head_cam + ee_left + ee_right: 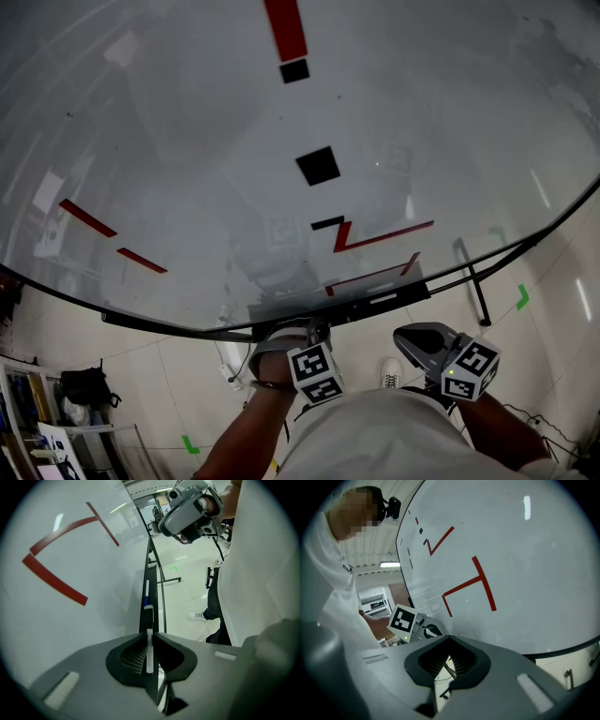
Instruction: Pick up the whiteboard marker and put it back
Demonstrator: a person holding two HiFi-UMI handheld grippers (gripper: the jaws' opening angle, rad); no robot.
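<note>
Lying in the ledge tray [281, 321] under the whiteboard [187, 187]: one whiteboard marker [146, 590], white with a blue end, along the tray just ahead of the left gripper [317, 333], whose jaws sit at the tray edge all but closed, only a white sliver in the slit. Right gripper [405, 336]: jaws together, empty, below the tray, clear of the board, open floor [544, 309] beneath

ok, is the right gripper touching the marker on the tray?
Apart. In the head view the right gripper sits clear of the tray, with floor showing between it and the marker. Its jaws hold nothing.
</note>
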